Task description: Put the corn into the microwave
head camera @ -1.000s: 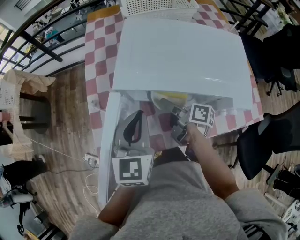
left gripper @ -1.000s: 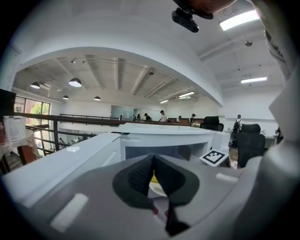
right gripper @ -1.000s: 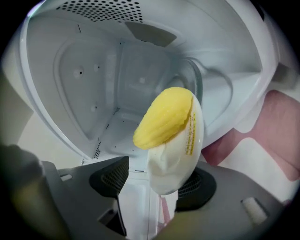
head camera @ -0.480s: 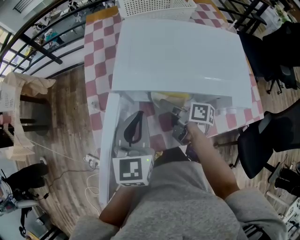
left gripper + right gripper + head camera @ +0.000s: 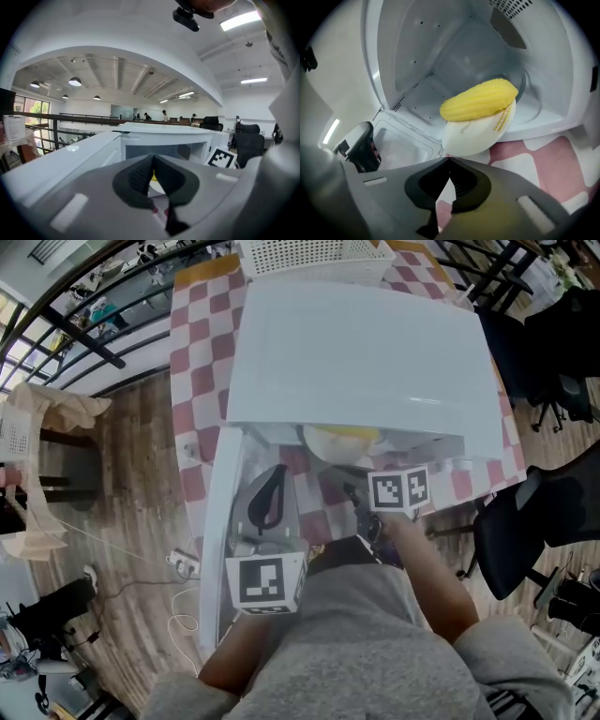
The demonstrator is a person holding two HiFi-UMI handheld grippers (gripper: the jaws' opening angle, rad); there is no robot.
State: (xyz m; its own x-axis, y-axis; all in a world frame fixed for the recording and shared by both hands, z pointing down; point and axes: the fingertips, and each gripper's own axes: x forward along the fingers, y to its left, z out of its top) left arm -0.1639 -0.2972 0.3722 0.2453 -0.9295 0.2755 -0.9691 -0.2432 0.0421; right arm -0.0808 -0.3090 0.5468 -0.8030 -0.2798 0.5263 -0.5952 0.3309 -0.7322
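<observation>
A yellow corn cob (image 5: 480,99) lies on a white plate (image 5: 473,136) at the front of the microwave cavity (image 5: 440,51), and the plate's near rim sticks out over the sill. In the head view the corn (image 5: 349,434) shows just under the white microwave (image 5: 356,352) top. My right gripper (image 5: 449,161) sits a little short of the plate. Its jaws have just been closing and are shut with nothing between them. My left gripper (image 5: 153,164) is shut beside the open door (image 5: 217,521), empty as far as I can see.
The microwave stands on a red-and-white checked cloth (image 5: 202,362). The open door swings out at the left, with the left gripper (image 5: 361,147) by it. A white basket (image 5: 314,254) is behind the microwave. Black office chairs (image 5: 534,512) stand at the right and a railing at the left.
My right gripper has pulled back from the plate toward me and rolled, its marker cube turning. More of the plate and corn now shows. The left gripper has stayed put.
</observation>
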